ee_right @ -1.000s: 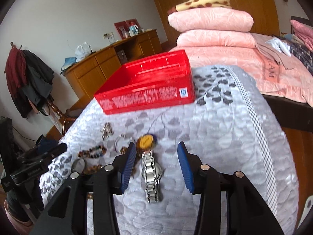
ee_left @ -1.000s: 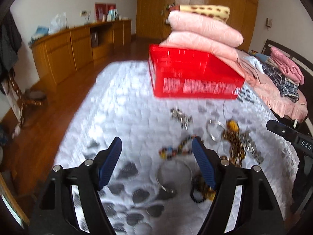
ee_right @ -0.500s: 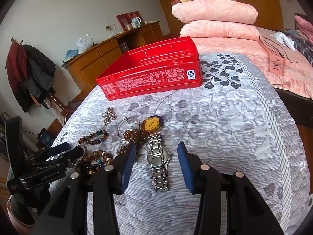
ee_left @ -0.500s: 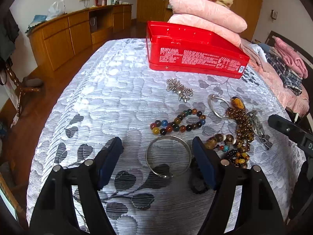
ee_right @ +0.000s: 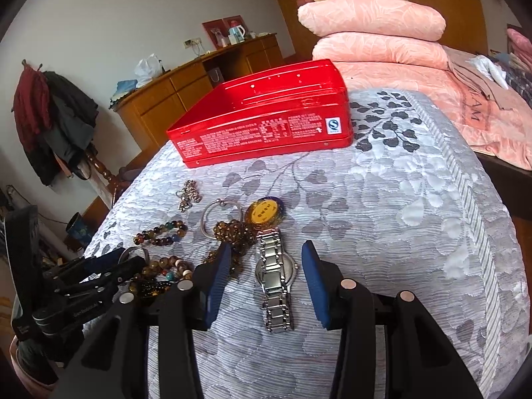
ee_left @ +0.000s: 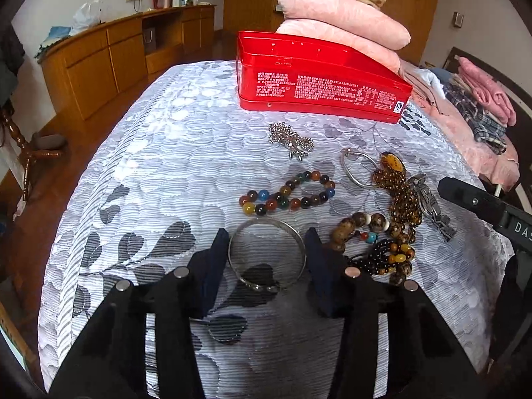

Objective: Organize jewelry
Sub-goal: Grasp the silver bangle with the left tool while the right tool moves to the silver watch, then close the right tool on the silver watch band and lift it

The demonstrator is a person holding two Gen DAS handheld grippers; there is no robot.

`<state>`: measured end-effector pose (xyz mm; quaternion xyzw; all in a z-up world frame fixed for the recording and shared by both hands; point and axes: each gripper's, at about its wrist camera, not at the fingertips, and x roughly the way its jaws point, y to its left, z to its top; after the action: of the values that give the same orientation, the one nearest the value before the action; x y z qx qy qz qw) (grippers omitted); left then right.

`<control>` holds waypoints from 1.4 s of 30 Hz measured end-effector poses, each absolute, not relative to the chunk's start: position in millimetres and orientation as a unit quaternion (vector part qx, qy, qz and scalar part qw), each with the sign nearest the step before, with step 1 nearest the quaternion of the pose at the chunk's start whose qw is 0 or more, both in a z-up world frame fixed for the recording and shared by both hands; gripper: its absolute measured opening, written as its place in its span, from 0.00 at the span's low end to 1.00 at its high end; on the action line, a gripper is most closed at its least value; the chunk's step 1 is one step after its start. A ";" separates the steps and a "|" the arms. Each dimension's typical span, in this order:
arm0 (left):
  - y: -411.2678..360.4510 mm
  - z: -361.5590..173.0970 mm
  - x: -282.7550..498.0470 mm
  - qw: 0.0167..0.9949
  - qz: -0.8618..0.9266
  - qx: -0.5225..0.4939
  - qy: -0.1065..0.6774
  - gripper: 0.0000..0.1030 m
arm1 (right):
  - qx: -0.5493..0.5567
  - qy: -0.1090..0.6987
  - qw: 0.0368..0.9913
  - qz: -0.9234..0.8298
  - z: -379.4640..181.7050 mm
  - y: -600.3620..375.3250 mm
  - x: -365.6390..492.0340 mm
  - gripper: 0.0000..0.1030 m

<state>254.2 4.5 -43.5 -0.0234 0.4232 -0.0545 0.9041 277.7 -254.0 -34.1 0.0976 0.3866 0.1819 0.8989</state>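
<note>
Jewelry lies on a grey leaf-patterned bedspread (ee_left: 159,153). My left gripper (ee_left: 266,252) is open, low over the bed, its blue fingers on either side of a silver bangle (ee_left: 266,252) without closing on it. Beyond lie a multicolour bead bracelet (ee_left: 286,194), a silver chain (ee_left: 291,139), a metal ring (ee_left: 357,168), an amber pendant (ee_left: 392,163) and brown beads (ee_left: 365,226). My right gripper (ee_right: 264,266) is open with a steel watch (ee_right: 276,276) between its fingers. An open red tin (ee_right: 266,126) stands behind; it also shows in the left wrist view (ee_left: 319,83).
Folded pink quilts (ee_left: 342,30) are stacked behind the tin. A pink blanket (ee_right: 465,99) covers the bed to the right. A wooden sideboard (ee_left: 116,56) runs along the far wall. A coat rack (ee_right: 50,116) stands left. The bedspread drops off at its edges.
Both grippers have dropped lower and moved forward. The left one now straddles the silver bangle, the right one straddles the watch. Both jaws stay open.
</note>
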 end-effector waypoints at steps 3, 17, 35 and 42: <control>8.0 -43.2 255.3 0.903 -0.059 -0.036 0.423 0.44 | 0.087 0.391 0.898 0.182 -34.4 -248.6 280.6 0.43; 25.9 -27.5 256.1 0.915 -0.052 -0.064 0.395 0.44 | 0.037 0.429 0.887 0.169 -48.8 -235.0 290.6 0.40; 21.8 -16.7 238.4 0.921 -0.068 -0.069 0.377 0.44 | -0.016 0.432 0.890 0.147 -51.2 -223.8 288.6 0.32; 20.0 -13.4 232.6 0.922 -0.070 -0.066 0.374 0.44 | -0.017 0.423 0.893 0.151 -45.4 -224.7 274.1 0.31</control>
<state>232.6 20.0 -13.4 -0.0664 0.3743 -0.0703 0.9222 274.1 -224.7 -45.4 -0.0171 0.4228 0.1508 0.8934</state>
